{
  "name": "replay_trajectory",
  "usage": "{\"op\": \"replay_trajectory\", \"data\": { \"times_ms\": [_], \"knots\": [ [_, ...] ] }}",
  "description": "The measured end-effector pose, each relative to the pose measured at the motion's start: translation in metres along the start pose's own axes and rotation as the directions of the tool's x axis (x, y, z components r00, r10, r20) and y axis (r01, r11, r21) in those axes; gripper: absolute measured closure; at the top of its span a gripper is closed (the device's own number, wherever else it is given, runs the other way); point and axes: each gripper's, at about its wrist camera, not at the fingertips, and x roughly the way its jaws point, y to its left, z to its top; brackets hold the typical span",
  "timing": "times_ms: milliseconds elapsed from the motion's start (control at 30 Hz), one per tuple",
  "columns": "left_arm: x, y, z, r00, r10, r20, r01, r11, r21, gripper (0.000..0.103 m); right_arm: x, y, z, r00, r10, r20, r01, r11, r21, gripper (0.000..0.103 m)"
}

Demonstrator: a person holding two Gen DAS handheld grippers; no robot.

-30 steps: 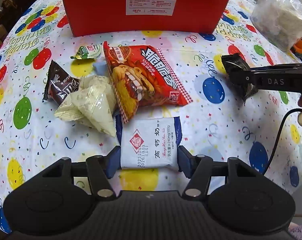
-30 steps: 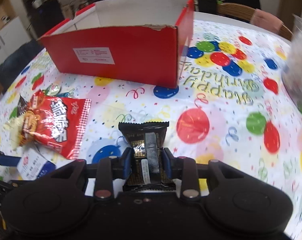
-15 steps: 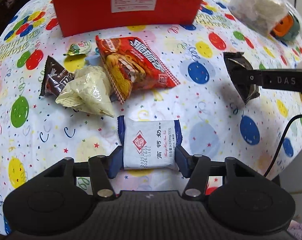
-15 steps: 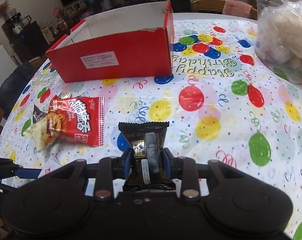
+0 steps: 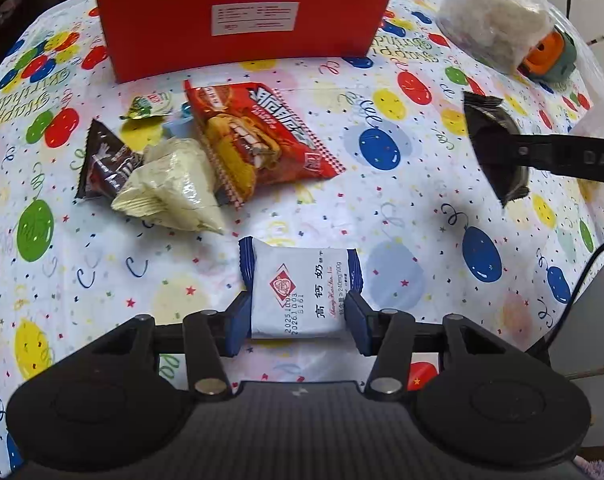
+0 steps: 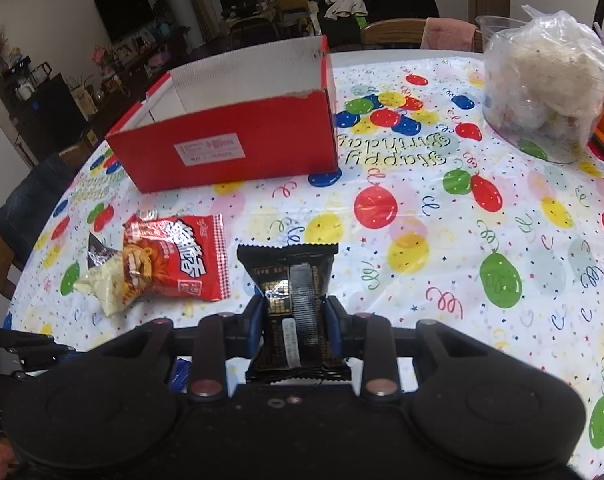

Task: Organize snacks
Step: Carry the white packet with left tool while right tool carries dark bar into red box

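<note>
My left gripper [image 5: 298,320] points down at the balloon tablecloth; its jaws are closing and both blue pads press the sides of a white and blue biscuit packet [image 5: 298,288]. My right gripper [image 6: 294,320] is shut on a black snack packet [image 6: 288,268], held above the table. In the left wrist view that black packet [image 5: 486,116] hangs at the right. An open red box [image 5: 242,52] stands at the back, its white inside [image 6: 246,80] bare where visible. A red chip bag [image 5: 258,140], a cream triangular packet [image 5: 174,188], a brown chocolate packet [image 5: 102,160] and a small green packet [image 5: 146,104] lie in front of it.
A clear plastic bag of white stuff [image 6: 542,92] sits at the back right with an orange and green object [image 5: 550,56] beside it. A black cable [image 5: 582,276] hangs at the table's right edge. Chairs [image 6: 394,32] stand behind the table.
The left jaws have narrowed onto the white packet, which now sits clear of the snack pile. The right gripper has risen with the black packet, showing the box from higher up.
</note>
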Motion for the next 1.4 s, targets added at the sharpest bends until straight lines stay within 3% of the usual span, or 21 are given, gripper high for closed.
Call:
{"op": "replay_trajectory", "data": {
  "times_ms": [67, 100, 133, 367, 467, 567, 600, 1033, 1400],
  "knots": [
    [-0.003, 0.002, 0.000, 1.000, -0.005, 0.006, 0.005, 1.000, -0.007, 0.057, -0.003, 0.002, 0.001, 1.000, -0.003, 0.009, 0.003, 1.000, 0.002, 0.073],
    [-0.004, 0.003, 0.000, 1.000, -0.003, 0.006, 0.004, 1.000, -0.013, 0.071, -0.004, 0.002, 0.001, 1.000, -0.002, 0.012, 0.002, 1.000, 0.004, 0.073],
    [-0.005, 0.004, 0.001, 1.000, -0.005, 0.003, 0.005, 1.000, -0.015, 0.074, -0.006, 0.002, 0.002, 1.000, 0.000, 0.014, 0.000, 1.000, 0.007, 0.073],
    [-0.008, 0.002, -0.001, 1.000, 0.011, 0.002, -0.011, 1.000, -0.001, 0.073, -0.010, 0.006, 0.004, 1.000, 0.003, 0.022, -0.003, 1.000, -0.005, 0.073],
    [-0.009, -0.003, -0.001, 1.000, 0.017, 0.002, -0.017, 1.000, 0.012, 0.070, -0.013, 0.006, 0.003, 1.000, 0.004, 0.027, -0.004, 1.000, -0.005, 0.073],
    [-0.009, -0.011, 0.000, 1.000, 0.023, 0.013, -0.023, 0.999, 0.026, 0.040, -0.016, 0.005, 0.001, 1.000, 0.006, 0.030, -0.006, 1.000, -0.004, 0.073],
    [-0.008, -0.014, 0.000, 1.000, 0.018, 0.018, -0.019, 0.999, 0.033, 0.037, -0.017, 0.004, 0.001, 1.000, 0.005, 0.031, -0.004, 1.000, -0.005, 0.073],
    [0.029, -0.052, 0.007, 0.989, 0.142, -0.043, -0.136, 0.982, 0.131, 0.036, -0.020, -0.007, -0.007, 1.000, -0.015, 0.023, 0.014, 1.000, 0.016, 0.073],
    [0.025, -0.048, 0.004, 0.994, 0.104, -0.019, -0.102, 0.989, 0.110, 0.046, -0.012, -0.012, -0.007, 1.000, -0.021, 0.005, 0.021, 0.999, 0.030, 0.073]
  ]
}}
